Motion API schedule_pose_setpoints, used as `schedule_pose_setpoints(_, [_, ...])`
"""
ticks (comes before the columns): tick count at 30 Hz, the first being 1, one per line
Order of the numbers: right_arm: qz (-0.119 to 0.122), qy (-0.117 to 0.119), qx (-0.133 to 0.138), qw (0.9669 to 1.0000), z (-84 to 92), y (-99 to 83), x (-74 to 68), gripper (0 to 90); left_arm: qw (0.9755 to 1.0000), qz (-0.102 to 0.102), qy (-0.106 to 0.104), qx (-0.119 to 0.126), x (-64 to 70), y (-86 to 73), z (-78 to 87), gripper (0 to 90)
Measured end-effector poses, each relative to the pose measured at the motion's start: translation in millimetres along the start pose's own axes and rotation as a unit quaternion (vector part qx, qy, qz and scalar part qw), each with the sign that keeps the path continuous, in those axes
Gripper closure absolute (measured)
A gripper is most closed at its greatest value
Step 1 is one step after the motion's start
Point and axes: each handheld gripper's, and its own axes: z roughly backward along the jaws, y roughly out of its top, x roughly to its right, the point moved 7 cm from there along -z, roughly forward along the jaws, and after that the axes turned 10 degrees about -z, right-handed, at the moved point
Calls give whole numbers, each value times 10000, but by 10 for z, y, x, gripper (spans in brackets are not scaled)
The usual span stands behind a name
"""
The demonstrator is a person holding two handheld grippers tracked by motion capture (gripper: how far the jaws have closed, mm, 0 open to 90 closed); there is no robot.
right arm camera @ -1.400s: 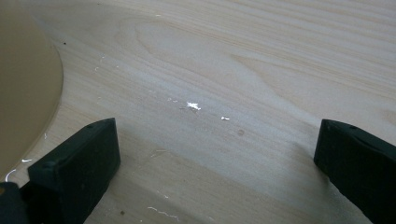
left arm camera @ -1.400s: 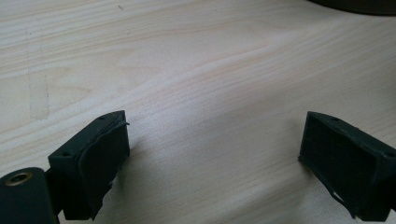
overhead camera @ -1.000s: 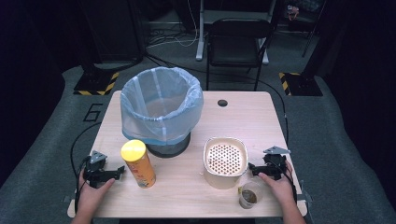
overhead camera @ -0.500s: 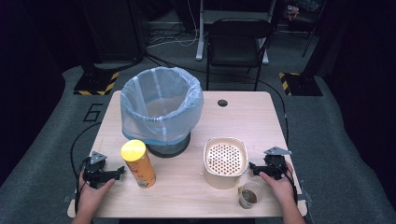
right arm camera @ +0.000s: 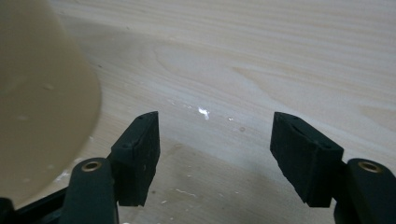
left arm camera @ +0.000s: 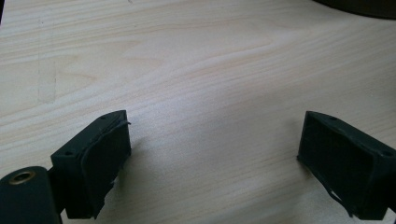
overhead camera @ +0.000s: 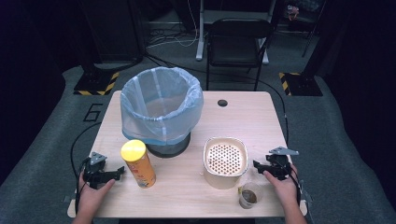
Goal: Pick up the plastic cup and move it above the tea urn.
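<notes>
Your left gripper (overhead camera: 120, 171) sits at the lower left of the high view, resting on the light wooden table (overhead camera: 243, 121) with your hand behind it; its jaws are spread wide with nothing between them, and in the left gripper view (left arm camera: 212, 154) only bare wood grain lies in the gap. Just to the right of that gripper stands a tall orange can with a yellow lid (overhead camera: 138, 163), leaning slightly, near the jaw tips but not touching them. Behind the can, toward the upper left of the table, is a round bin lined with a pale blue bag (overhead camera: 161, 109), its mouth open. Your right gripper (overhead camera: 256, 164) lies at the lower right of the high view, jaws also parted and empty, pointing toward a cream container with a perforated top (overhead camera: 225, 161) just beside it. In the right gripper view (right arm camera: 215, 144) that container's cream wall (right arm camera: 42, 93) fills the upper left, and small white specks dot the wood between the jaws. A small clear cup with brown contents (overhead camera: 249, 195) stands near the table's front edge, just left of your right hand.
</notes>
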Motion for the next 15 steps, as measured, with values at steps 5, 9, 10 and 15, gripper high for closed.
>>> schedule_pose_setpoints(5, [57, 125, 33, 9999, 211, 91, -98, 340, 10000, -1, 58, 75, -1, 1, -4, 91])
schedule_pose_setpoints(9, [16, 244, 98, 9997, 389, 128, -149, 339, 9999, 3, 59, 95, 0, 2, -6, 91])
schedule_pose_setpoints(10, [80, 269, 127, 9995, 424, 127, -160, 338, 9999, 6, 57, 95, 1, 2, -6, 91])
schedule_pose_setpoints(15, [147, 357, 152, 9991, 574, 93, -237, 317, 10000, 7, 55, 75, 2, 1, -5, 91])
